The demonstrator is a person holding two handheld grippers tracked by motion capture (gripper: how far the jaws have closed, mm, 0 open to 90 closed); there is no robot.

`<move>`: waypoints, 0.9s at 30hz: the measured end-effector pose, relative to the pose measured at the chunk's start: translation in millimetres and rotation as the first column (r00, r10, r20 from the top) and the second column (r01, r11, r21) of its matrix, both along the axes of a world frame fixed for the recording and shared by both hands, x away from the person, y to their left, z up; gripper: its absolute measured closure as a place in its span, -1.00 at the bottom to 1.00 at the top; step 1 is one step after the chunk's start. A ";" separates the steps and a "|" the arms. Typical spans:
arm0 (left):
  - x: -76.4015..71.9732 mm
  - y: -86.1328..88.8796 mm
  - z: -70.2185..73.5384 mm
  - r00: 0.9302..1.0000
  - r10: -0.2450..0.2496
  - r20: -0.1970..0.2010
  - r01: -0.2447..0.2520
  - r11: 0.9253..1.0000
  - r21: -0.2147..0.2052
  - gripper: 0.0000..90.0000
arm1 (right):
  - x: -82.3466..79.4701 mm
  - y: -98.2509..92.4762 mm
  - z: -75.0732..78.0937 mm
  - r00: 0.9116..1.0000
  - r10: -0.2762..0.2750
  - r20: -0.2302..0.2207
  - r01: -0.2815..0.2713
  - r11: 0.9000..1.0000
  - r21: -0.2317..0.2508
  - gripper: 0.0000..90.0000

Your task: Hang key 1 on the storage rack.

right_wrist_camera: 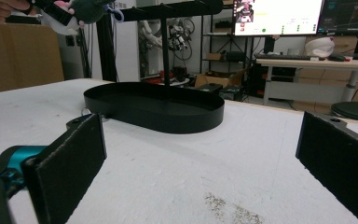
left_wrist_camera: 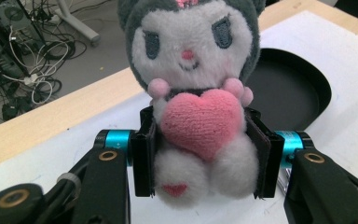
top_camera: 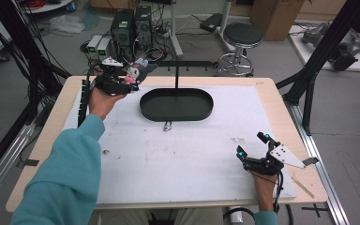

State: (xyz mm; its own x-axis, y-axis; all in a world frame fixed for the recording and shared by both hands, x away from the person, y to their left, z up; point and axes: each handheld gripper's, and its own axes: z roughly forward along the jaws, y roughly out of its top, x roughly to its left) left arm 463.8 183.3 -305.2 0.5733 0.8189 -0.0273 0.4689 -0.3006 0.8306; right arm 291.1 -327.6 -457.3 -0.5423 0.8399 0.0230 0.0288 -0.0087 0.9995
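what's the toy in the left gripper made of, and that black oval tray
Plush toy: soft fuzzy fabric, apparently stuffed; its nap shows and its body bulges between the left gripper pads. Oval tray: looks like thin metal with a matte black coat, going by its crisp rim and dull sheen, though it could be plastic.

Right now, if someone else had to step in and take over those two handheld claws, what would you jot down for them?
Left gripper: shut on the plush toy, held in the air at the table's far left, beside the black stand's crossbar.
Right gripper: open, holding nothing, low over the white mat near the right front.
Black oval tray: sits mid-table at the stand's base, nothing visible in it. A small metal piece lies on the mat just in front of it.
Done: toy picked up.
Left: probably hanging the toy on the crossbar or setting it in the tray.
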 end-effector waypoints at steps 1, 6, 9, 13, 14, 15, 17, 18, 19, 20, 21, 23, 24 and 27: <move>-1.9 0.2 -1.8 1.000 -0.009 -0.007 0.009 1.000 0.000 0.18 | 0.7 -0.4 0.0 1.000 -0.002 0.010 0.002 1.000 -0.003 -0.98; -5.0 -0.3 -5.1 1.000 -0.018 -0.010 0.018 1.000 0.022 0.18 | 0.0 0.0 0.0 1.000 0.003 0.001 -0.003 1.000 -0.002 -0.98; -6.3 0.3 -7.1 1.000 -0.023 -0.016 0.023 0.999 0.033 0.18 | 0.0 0.0 0.0 1.000 0.002 0.002 -0.002 1.000 -0.002 -0.98; -7.1 0.4 -10.2 0.999 -0.028 -0.024 0.029 0.998 0.047 0.18 | 0.0 0.0 0.0 1.000 0.002 0.001 -0.002 1.000 -0.001 -0.98; -7.3 0.1 -10.5 0.999 -0.030 -0.026 0.031 0.998 0.050 0.18 | 0.0 0.0 0.0 1.000 0.002 0.001 -0.002 1.000 -0.001 -0.98; -7.5 0.1 -11.0 0.999 -0.033 -0.025 0.034 0.998 0.048 0.18 | 0.1 -0.1 -0.1 1.000 0.002 0.003 -0.002 1.000 -0.003 -0.98; -7.9 -0.6 -12.5 0.999 -0.032 -0.028 0.034 0.998 0.052 0.18 | 0.1 0.0 -0.1 1.000 0.001 0.003 -0.001 1.000 -0.003 -0.98; -7.9 -0.6 -13.4 0.999 -0.035 -0.033 0.037 0.998 0.055 0.18 | 0.1 0.0 -0.1 1.000 0.001 0.003 -0.001 1.000 -0.004 -0.98; -7.9 -0.8 -14.8 0.999 -0.036 -0.035 0.038 0.998 0.055 0.18 | 0.1 0.0 -0.1 1.000 0.001 0.003 -0.001 1.000 -0.004 -0.98; -7.7 -0.8 -16.5 0.999 -0.038 -0.038 0.041 0.997 0.058 0.18 | 0.0 0.1 0.0 1.000 0.002 0.002 -0.002 1.000 -0.001 -0.98; -7.9 -1.1 -17.8 0.999 -0.034 -0.040 0.036 0.998 0.056 0.18 | 0.0 0.0 -0.1 1.000 0.002 0.003 -0.002 1.000 -0.003 -0.98; -7.9 -1.3 -20.3 0.998 -0.033 -0.048 0.036 0.997 0.061 0.18 | 0.1 0.0 0.0 1.000 0.000 0.001 0.000 1.000 0.001 -0.98; -7.9 -1.8 -21.7 0.998 -0.034 -0.047 0.037 0.997 0.062 0.18 | 0.6 -0.4 0.0 1.000 -0.002 0.008 0.002 1.000 -0.004 -0.98; -7.1 -4.0 -25.0 0.998 -0.037 -0.054 0.040 0.997 0.068 0.18 | 0.0 0.1 -0.1 1.000 0.003 0.002 -0.003 1.000 0.000 -0.98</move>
